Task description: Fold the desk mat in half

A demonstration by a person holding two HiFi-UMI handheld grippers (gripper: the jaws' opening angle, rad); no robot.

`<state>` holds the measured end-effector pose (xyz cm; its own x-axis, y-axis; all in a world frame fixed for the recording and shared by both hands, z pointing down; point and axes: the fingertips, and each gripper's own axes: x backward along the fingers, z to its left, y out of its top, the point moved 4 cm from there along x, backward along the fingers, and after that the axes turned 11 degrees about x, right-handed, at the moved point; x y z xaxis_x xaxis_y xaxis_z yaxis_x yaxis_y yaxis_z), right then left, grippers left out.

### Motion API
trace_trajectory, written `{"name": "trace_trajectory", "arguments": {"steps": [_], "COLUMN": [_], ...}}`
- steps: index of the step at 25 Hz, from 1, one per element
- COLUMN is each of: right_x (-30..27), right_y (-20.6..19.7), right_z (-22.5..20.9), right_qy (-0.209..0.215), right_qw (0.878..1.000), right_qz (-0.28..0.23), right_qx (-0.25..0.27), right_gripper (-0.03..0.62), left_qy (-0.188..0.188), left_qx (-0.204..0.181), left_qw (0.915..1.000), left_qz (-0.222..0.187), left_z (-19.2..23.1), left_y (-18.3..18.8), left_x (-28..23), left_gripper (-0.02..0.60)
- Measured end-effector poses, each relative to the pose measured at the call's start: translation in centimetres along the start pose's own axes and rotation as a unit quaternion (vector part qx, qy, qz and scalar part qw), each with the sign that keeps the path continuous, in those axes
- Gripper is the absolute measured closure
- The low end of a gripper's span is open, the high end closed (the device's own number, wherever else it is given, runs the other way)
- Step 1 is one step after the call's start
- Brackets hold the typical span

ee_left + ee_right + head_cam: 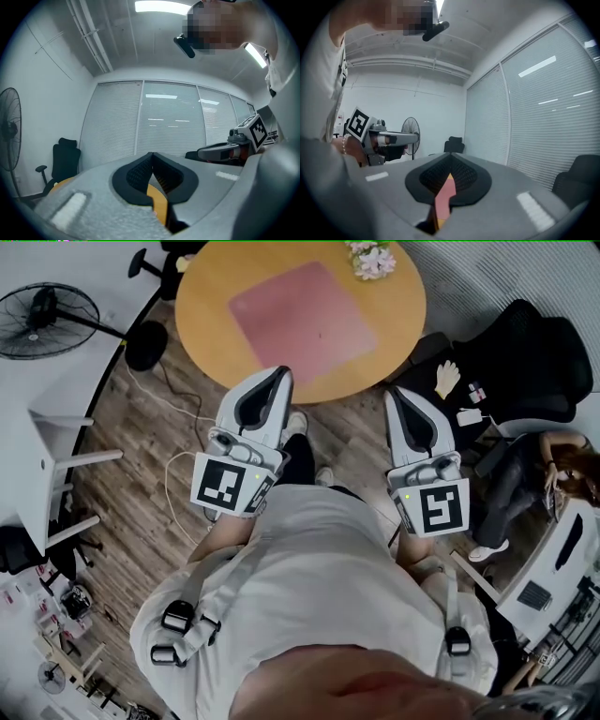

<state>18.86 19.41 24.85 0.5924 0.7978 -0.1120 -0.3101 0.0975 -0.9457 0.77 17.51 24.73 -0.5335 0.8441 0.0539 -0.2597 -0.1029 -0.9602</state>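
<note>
Head view: one pink desk mat (pixel 302 320) lies flat on the round table (pixel 206 306), with one bunch of flowers (pixel 372 259) at the far edge. One fan (pixel 42 320) stands to the left and one chair (pixel 525 362) to the right. My left gripper (pixel 279 377) and right gripper (pixel 399 394) hang short of the table.
Left gripper view: fingers together, empty.
Right gripper view: fingers together, empty.

Bright, even light fills the room. In the left gripper view a long ceiling light (pixel 159 6) glows so white that it glares. Pale streaks of it shine on the blinds (pixel 168 122). Both gripper views are round with black corners, and straight lines bend near the edges. The left gripper (pixel 152 157) and the right gripper (pixel 450 157) look fuzzy up close. In the head view, shadows on the wooden floor (pixel 131 456) are faint, and the bottom is blurry.
</note>
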Motion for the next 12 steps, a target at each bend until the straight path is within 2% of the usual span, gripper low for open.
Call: {"name": "trace_trajectory", "arguments": {"steps": [5, 12], "right_x": [-3.7, -8.4], "right_y": [1.0, 0.8], "right_z": [-0.8, -1.9], "right_qy": [-0.008, -0.004], "right_qw": [1.0, 1.0], "right_qz": [-0.001, 0.004], "right_qx": [-0.021, 0.004], "right_gripper": [0.589, 0.589], "left_qy": [-0.004, -0.009], "left_qx": [0.002, 0.006], "left_qw": [1.0, 0.9999], "left_qz": [-0.002, 0.005], "left_z": [2.7, 6.8], "left_y": [0.7, 1.4], "left_x": [-2.0, -4.8], "left_gripper": [0.577, 0.577]}}
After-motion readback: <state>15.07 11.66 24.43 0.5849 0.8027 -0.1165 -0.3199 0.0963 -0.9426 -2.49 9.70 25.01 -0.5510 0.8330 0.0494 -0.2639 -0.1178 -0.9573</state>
